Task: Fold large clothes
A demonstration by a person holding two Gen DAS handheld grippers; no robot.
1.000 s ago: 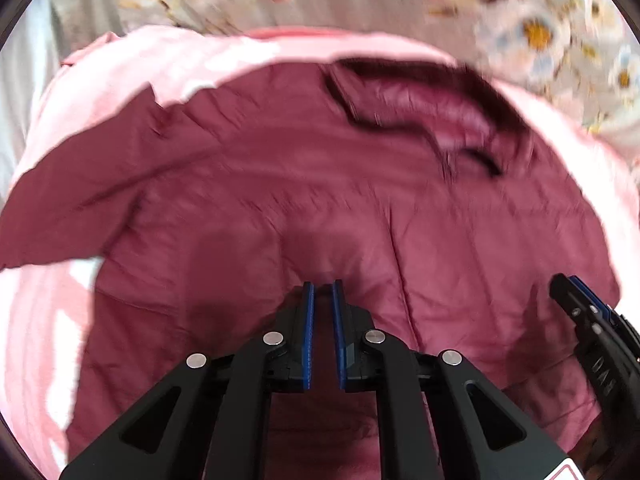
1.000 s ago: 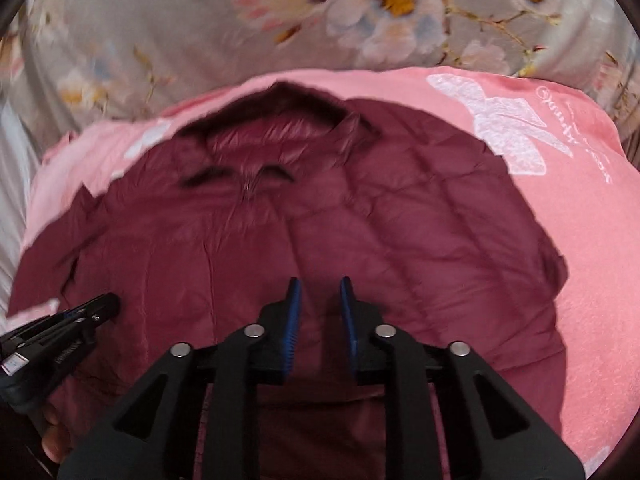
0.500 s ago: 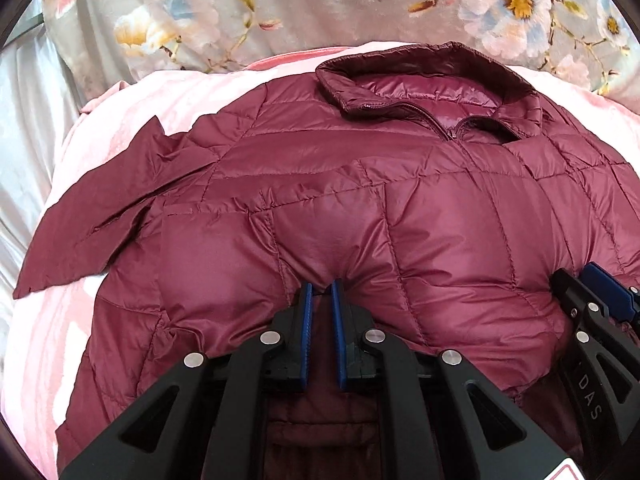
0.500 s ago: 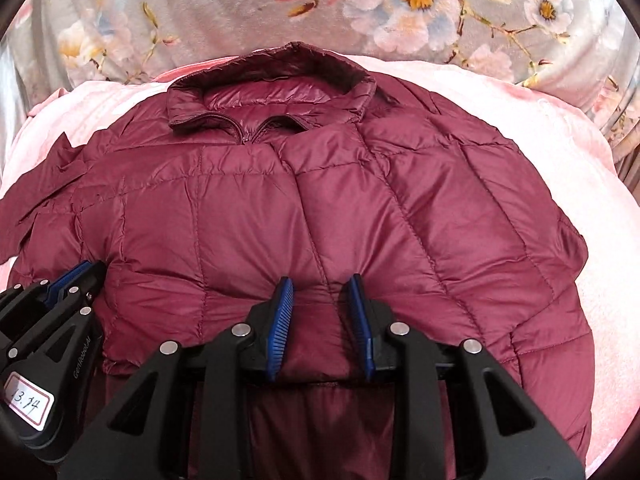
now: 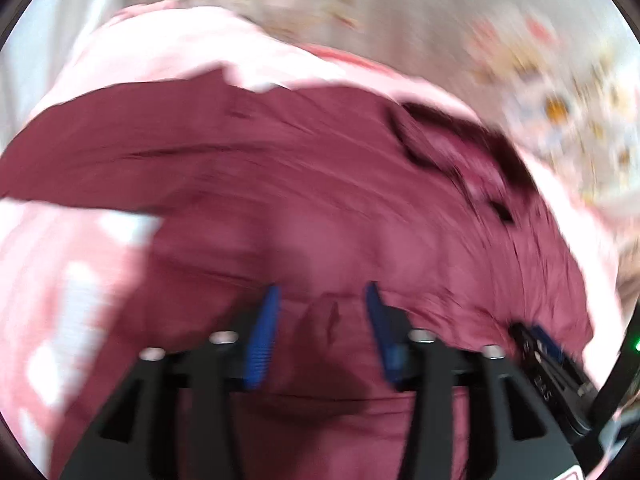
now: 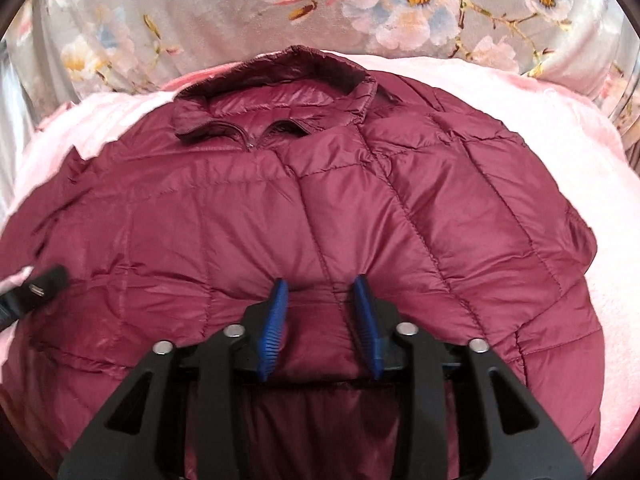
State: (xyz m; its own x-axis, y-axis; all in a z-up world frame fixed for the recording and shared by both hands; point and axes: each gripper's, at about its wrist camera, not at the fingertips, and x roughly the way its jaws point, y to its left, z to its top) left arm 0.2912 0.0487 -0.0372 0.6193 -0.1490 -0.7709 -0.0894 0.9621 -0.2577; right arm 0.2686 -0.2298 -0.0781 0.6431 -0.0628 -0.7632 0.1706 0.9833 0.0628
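A maroon quilted puffer jacket [image 6: 280, 224] lies front up on a pink blanket [image 6: 580, 184], collar [image 6: 280, 80] at the far side. Its sleeve stretches out left in the blurred left wrist view [image 5: 120, 160]. My right gripper [image 6: 320, 292] is open, with a fold of the jacket's lower hem between its blue pads but not clamped. My left gripper [image 5: 322, 300] is open over the jacket's hem too. The left gripper's tip shows at the left edge of the right wrist view [image 6: 36, 288]. The right gripper shows at the lower right of the left wrist view [image 5: 548, 356].
A grey floral sheet [image 6: 400, 8] covers the bed beyond the blanket. The pink blanket also shows around the jacket in the left wrist view [image 5: 168, 48], with white markings on it at the left.
Both grippers have opened; the left was shut on the hem and let go. The left gripper is moving fast, its view now blurred and swung toward the left sleeve.
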